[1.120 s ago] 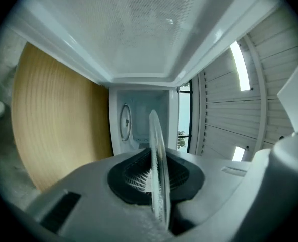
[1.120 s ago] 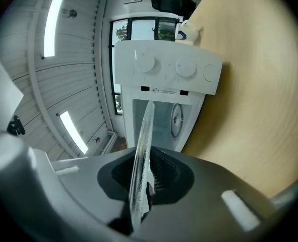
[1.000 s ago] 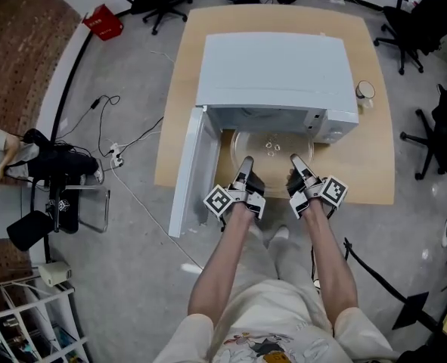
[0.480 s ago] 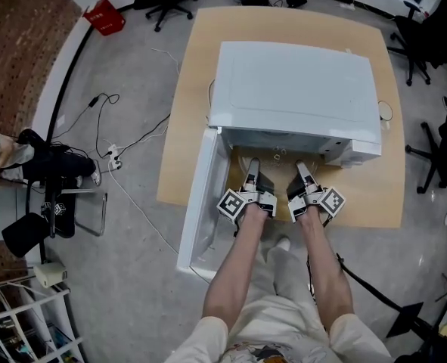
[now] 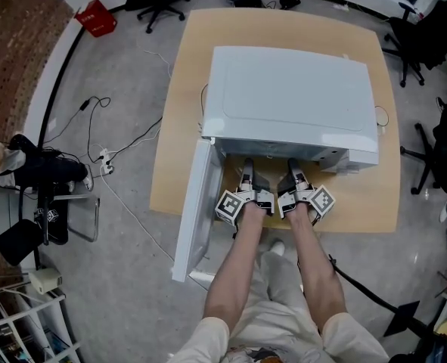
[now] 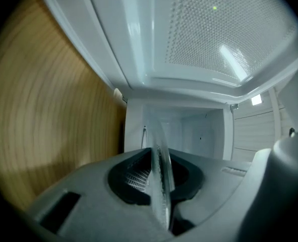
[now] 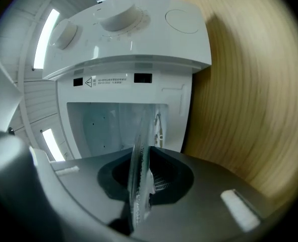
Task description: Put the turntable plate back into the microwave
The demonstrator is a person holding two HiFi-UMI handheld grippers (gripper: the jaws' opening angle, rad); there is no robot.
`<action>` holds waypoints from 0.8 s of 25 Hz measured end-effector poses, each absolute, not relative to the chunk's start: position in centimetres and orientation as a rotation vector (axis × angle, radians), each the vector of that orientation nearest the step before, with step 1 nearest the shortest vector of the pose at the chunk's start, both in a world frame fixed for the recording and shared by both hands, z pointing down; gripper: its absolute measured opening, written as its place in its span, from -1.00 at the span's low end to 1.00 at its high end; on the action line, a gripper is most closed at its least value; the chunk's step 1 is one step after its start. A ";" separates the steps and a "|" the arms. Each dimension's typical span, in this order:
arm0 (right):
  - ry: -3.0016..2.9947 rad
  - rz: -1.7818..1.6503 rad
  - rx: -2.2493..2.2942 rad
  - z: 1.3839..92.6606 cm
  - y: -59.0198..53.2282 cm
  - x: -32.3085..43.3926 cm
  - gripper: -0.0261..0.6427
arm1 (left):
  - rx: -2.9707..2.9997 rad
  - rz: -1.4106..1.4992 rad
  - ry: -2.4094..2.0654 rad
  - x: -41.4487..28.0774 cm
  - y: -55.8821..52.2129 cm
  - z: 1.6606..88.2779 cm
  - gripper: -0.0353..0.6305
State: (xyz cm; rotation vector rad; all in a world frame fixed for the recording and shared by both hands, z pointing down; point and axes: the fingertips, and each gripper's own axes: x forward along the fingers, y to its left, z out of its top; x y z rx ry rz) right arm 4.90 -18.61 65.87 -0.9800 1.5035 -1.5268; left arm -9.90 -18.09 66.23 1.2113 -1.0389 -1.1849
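Left gripper [image 5: 248, 178] and right gripper [image 5: 291, 176] side by side at open microwave [image 5: 291, 100] mouth, both clenched on near rim of glass turntable plate [image 6: 159, 178], its far part inside the cavity, door [image 5: 193, 203] swung left

Bright, even overhead light fills the head view; the microwave [image 5: 291, 97] top shines pale and shadows are soft. Its edges bow like a fisheye. Both gripper views go black at the corners. The bench [image 6: 48, 115] grain smears with blur, light strips glare at 2 and 10 o'clock, and the near turntable plate [image 6: 160, 185] edge is unfocused.
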 end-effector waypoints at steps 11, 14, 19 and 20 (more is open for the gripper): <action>1.497 -1.538 -1.032 67.9 -19.6 5.3 -0.81 | 1.186 -1.205 -1.045 -9.4 -19.5 67.0 -0.82; 1.508 -1.548 -1.019 67.8 -19.4 5.0 -0.72 | 1.202 -1.176 -1.072 -9.6 -19.6 67.9 -0.81; 1.558 -1.579 -0.970 67.6 -17.3 4.8 -0.58 | 1.210 -1.177 -1.076 -9.8 -19.9 67.8 -0.81; 1.573 -1.584 -0.956 67.5 -16.7 4.6 -0.55 | 1.206 -1.175 -1.078 -9.7 -19.9 67.9 -0.80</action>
